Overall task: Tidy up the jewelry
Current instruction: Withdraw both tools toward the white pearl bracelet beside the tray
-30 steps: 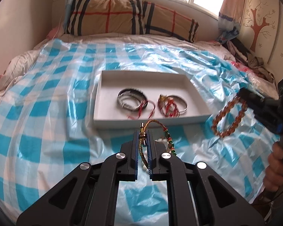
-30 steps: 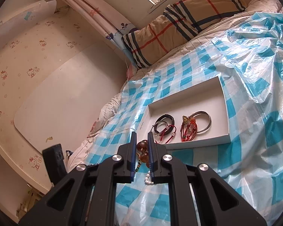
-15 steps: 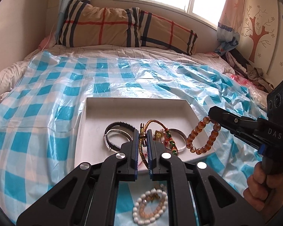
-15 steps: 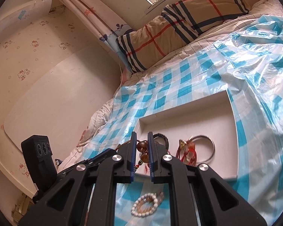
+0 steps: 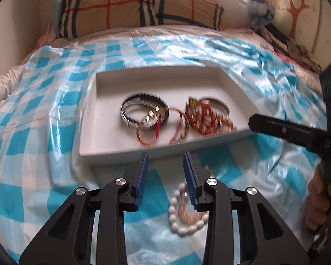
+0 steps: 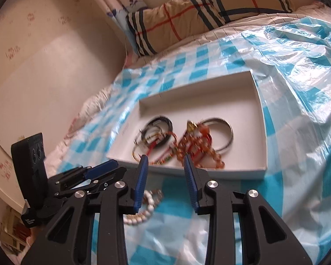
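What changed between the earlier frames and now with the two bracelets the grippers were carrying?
Both were let go: the left gripper and right gripper have just been opening, their jaws now empty. The woven cord bracelet and amber bead bracelet now lie in the white tray. The pearl bracelet remains outside on the checked sheet.

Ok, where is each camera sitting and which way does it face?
Left wrist: on the left hand-held gripper, jaws open, looking down the bed at the white tray; a hand holding the right one shows at right.
Right wrist: on the right hand-held gripper, jaws open, facing the tray from the other side; the left one shows at lower left.
Both share the tray, pearl bracelet and plaid pillow.
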`<act>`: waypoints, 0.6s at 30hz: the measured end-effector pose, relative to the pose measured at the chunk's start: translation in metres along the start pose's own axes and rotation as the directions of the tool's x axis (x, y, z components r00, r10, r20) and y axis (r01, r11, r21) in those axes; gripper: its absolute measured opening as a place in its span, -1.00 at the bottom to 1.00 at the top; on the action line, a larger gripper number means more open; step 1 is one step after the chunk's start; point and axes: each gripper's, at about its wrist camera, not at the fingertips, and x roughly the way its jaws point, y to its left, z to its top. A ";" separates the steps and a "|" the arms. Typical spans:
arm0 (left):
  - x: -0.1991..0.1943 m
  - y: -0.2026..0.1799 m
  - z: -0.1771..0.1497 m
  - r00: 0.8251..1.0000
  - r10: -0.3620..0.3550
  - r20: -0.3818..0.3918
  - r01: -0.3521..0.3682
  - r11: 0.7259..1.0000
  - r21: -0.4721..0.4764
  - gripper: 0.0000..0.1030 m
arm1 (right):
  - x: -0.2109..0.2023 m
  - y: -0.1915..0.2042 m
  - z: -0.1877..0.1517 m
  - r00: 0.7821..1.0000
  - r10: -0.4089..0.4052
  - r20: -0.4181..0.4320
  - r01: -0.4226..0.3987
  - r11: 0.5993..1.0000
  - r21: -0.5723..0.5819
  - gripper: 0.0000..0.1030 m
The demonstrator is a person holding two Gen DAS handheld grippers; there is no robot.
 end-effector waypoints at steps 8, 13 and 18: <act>0.011 0.001 -0.023 0.995 0.071 -0.069 -0.069 0.997 0.036 -0.40 | 0.033 0.020 -0.014 0.985 -0.127 -0.116 0.106 0.980 -0.167 -0.25; 0.007 0.006 -0.030 0.996 0.046 -0.081 -0.044 0.999 0.029 -0.40 | 0.053 0.034 -0.020 0.969 -0.194 -0.152 0.149 0.953 -0.263 -0.25; -0.001 0.010 -0.031 0.998 0.003 -0.056 -0.003 1.000 0.008 -0.40 | 0.061 0.030 -0.018 0.962 -0.219 -0.166 0.169 0.948 -0.269 -0.25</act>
